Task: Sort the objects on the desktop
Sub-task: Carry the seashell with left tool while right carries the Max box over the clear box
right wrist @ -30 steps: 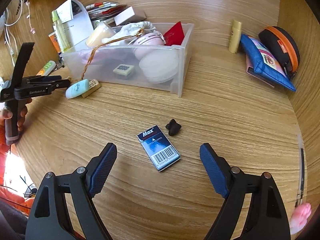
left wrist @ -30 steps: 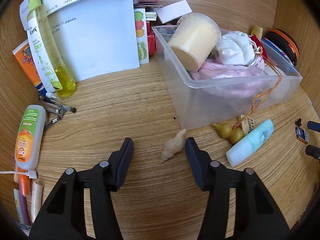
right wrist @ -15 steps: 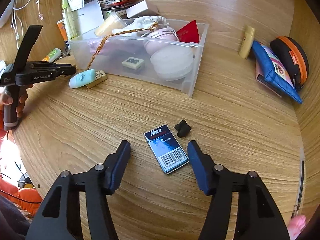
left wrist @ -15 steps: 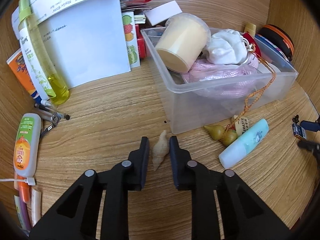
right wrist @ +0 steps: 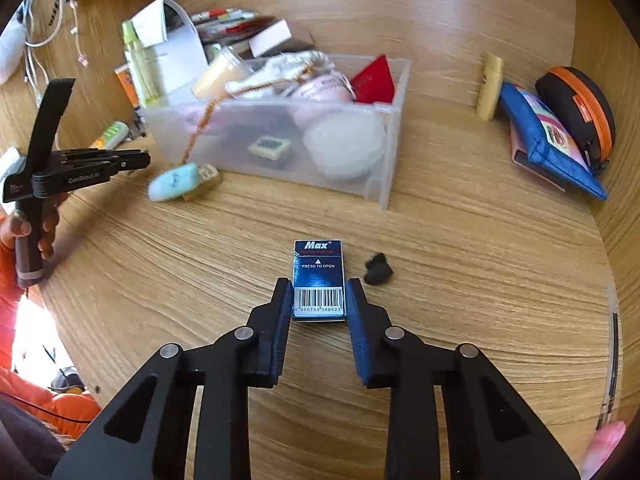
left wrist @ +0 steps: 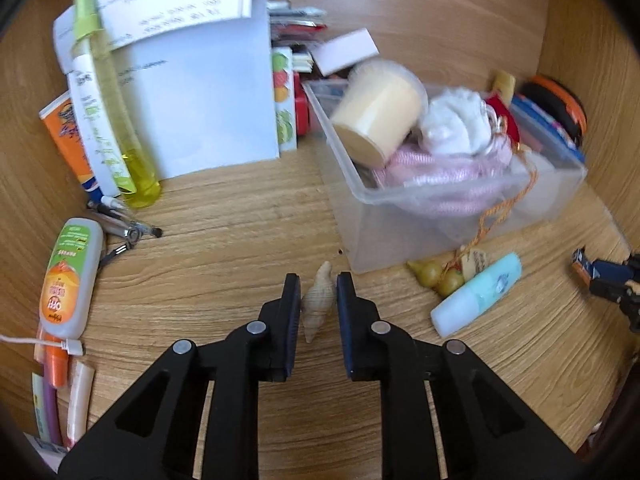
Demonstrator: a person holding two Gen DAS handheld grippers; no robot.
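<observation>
My left gripper (left wrist: 318, 294) is shut on a small beige spiral seashell (left wrist: 317, 305), held between both pads just above the wooden desk. My right gripper (right wrist: 319, 296) is shut on a dark blue "Max" staple box (right wrist: 319, 280), which lies flat on the desk. A clear plastic bin (left wrist: 440, 216) full of items stands ahead of the left gripper; it also shows in the right wrist view (right wrist: 280, 136). The left gripper shows from the side in the right wrist view (right wrist: 80, 168).
A pale blue highlighter (left wrist: 478, 296) and gourd charms (left wrist: 438, 276) lie by the bin. Bottles, pens and papers (left wrist: 112, 128) crowd the left. A small black clip (right wrist: 378, 269) lies right of the box. A blue pouch (right wrist: 548, 140) and orange-rimmed case (right wrist: 580, 108) sit far right.
Both grippers have closed from wide open: the left onto the seashell, the right onto the Max box. The left view has tilted up a little.
</observation>
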